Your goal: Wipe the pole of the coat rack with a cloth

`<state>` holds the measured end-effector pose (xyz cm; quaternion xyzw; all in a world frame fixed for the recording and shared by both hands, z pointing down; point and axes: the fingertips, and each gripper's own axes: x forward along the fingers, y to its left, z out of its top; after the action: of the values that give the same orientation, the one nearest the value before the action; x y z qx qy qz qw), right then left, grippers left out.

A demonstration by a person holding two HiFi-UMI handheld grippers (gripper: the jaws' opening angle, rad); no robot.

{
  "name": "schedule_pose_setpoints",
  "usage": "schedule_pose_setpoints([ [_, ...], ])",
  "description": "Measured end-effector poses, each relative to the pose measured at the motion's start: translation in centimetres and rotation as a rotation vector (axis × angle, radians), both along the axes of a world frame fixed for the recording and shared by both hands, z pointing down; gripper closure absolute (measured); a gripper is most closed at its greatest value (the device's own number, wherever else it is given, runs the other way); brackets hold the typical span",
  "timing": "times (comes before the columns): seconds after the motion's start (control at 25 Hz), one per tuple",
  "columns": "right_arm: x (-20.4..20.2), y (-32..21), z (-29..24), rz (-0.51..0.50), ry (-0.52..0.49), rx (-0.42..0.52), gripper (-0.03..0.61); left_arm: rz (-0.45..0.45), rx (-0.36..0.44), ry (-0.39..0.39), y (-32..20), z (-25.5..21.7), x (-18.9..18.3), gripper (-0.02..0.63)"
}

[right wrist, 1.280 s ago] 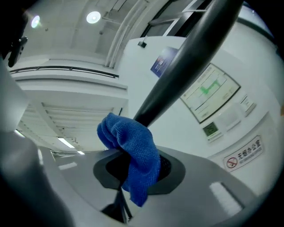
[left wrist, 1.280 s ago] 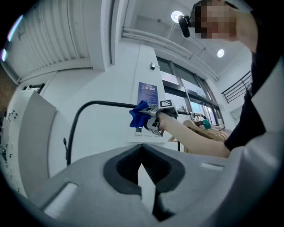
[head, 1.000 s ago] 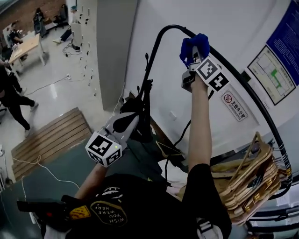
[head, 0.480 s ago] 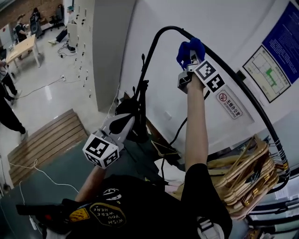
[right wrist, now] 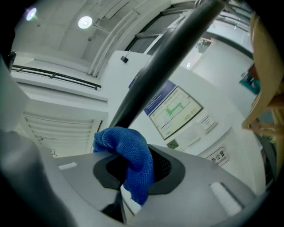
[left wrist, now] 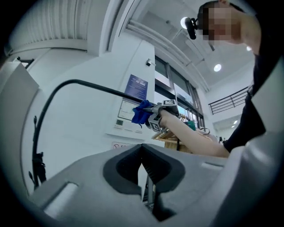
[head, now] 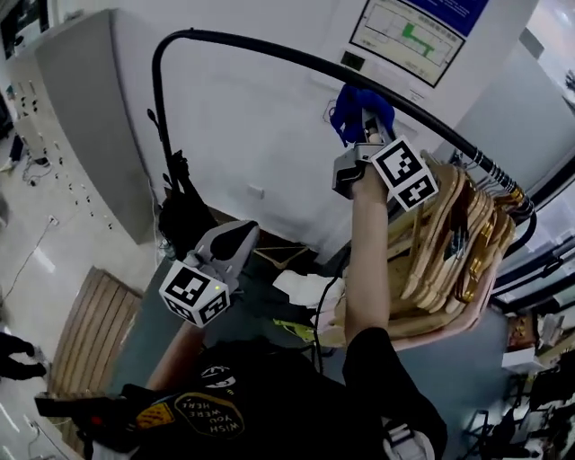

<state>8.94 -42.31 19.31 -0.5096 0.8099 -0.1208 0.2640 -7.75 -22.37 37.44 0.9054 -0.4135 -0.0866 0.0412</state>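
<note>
A person reaches the right gripper point(head: 359, 139) overhead. Its fingers are clamped on a bunched blue microfibre cloth point(right wrist: 129, 156). The cloth's upper fold sits just past the fingertips and looks pressed against the underside of the coat rack's black curved metal pole point(head: 252, 42).

A second ago the cloth was beside the pole's upper bend. Now that bend lies well off to the left of the fingers. The cloth has slid along the top run of the pole and is near a packed row of pale wooden coat hangers point(head: 445, 238) to the fingers' right. So the wipe looks under way, with the bend end covered. The remaining stretch of bare bar towards the hangers looks short.

The left gripper point(head: 235, 238) has stayed low in front of the person's chest. Its fingers are together with nothing between them, and they point up towards the raised arm.

The pole is a slim, dark, smooth tube. It rises upright at the far left, curves over, then slopes down past the right fingers to where the hangers hook onto it. No dust or marks can be made out on it. A framed floor-plan notice point(head: 409, 25) hangs on the white wall beyond the fingertips.
</note>
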Motion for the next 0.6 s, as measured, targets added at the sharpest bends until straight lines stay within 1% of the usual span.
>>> schedule_pose_setpoints([
  [0.08,4.3,1.2,-0.2,0.076,-0.018,0.014,0.495,0.068,-0.006,-0.004,-0.2,0.2,2.7,0.612],
  [0.16,7.9,2.3,-0.2,0.136,-0.045,0.023,0.495,0.117,-0.011,-0.011,-0.2,0.6,4.8,0.612],
  [0.24,10.6,3.2,-0.2,0.182,-0.074,0.031,0.495,0.144,-0.017,-0.020,-0.2,1.0,6.2,0.612],
  [0.28,11.3,3.4,-0.2,0.194,-0.083,0.034,0.495,0.150,-0.019,-0.025,-0.3,1.2,6.5,0.612],
  [0.36,11.3,3.3,-0.2,0.177,-0.098,0.036,0.500,0.144,-0.018,-0.034,-0.4,1.2,6.6,0.612],
  [0.44,9.7,2.6,-0.2,0.118,-0.109,0.036,0.509,0.116,-0.013,-0.038,-0.5,1.1,5.9,0.612],
  [0.52,7.0,1.4,-0.2,0.049,-0.100,0.031,0.509,0.069,-0.007,-0.041,-0.6,0.9,4.5,0.612],
  [0.6,3.3,0.1,-0.1,-0.022,-0.080,0.024,0.509,0.006,-0.002,-0.047,-0.6,0.8,2.6,0.612],
])
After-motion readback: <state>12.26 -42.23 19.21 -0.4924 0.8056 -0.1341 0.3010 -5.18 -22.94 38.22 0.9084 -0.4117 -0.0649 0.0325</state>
